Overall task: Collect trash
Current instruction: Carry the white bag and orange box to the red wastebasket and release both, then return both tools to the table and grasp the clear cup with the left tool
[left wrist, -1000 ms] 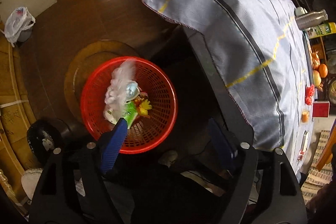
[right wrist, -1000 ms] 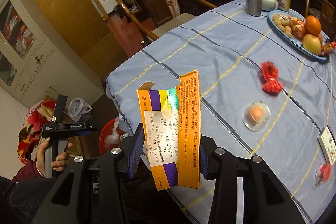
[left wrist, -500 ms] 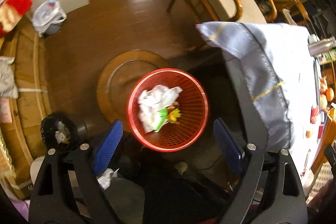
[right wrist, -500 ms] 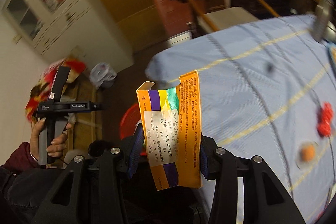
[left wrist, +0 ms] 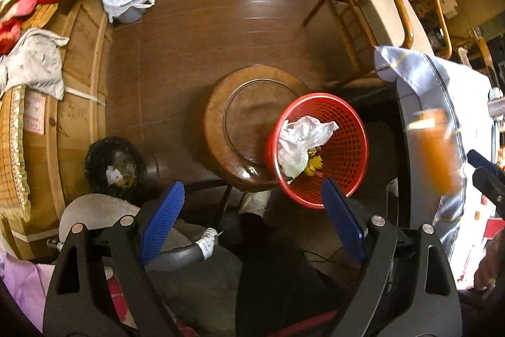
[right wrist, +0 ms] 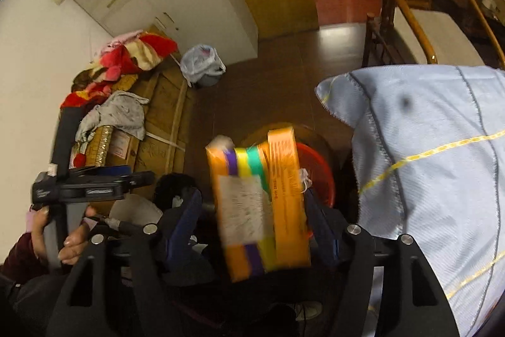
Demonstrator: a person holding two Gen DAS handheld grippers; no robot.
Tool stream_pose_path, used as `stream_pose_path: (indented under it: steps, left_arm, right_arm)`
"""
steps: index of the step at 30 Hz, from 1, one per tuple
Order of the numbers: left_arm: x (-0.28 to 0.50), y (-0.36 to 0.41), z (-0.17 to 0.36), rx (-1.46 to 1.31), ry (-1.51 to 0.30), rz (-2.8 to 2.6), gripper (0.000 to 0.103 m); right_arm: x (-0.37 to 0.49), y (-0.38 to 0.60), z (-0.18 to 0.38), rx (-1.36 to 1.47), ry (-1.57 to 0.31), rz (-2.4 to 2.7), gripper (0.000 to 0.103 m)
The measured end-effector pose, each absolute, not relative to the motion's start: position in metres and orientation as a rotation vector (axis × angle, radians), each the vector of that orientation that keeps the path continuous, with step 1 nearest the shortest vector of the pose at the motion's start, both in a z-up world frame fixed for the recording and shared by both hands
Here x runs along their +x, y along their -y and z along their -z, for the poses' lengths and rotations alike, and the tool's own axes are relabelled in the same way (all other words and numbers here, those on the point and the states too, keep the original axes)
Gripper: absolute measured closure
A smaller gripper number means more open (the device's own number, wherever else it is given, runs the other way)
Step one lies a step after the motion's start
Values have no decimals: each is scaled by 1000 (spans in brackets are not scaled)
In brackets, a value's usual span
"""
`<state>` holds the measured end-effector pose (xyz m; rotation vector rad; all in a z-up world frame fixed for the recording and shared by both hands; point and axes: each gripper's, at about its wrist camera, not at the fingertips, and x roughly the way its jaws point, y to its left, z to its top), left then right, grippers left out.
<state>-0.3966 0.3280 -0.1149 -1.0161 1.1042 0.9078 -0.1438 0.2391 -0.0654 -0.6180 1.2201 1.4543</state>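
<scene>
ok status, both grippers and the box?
Left gripper open, empty. Right gripper shut on orange medicine box. Red basket on floor, beyond the box, tissue inside. Nothing blocking.

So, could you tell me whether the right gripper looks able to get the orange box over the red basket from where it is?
Probably yes. The right gripper grips the orange box, and the red basket lies open-topped beyond it with nothing visibly between them.

red mesh basket [left wrist: 344, 128], orange purple-striped box [right wrist: 262, 204], pale-blue yellow-lined tablecloth [right wrist: 442, 128]
</scene>
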Motion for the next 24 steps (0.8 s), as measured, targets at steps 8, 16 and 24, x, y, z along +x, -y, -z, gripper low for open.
stream_pose_path:
  steps: [8,16,24]
  left_arm:
    - [-373,-339,109,-986,-1082,-839,17]
    - [-291,-327,87,-820,-1101,-649,17]
    - [-167,-272,57,-566,-1138,-365,17]
  right_arm:
    - [-128,-219,49,-593,-1174,-1368,37]
    - [-86,-149,21,-458,-1111,-1183,36]
    - [-43,-23,-1,-220,-1061,-868,31]
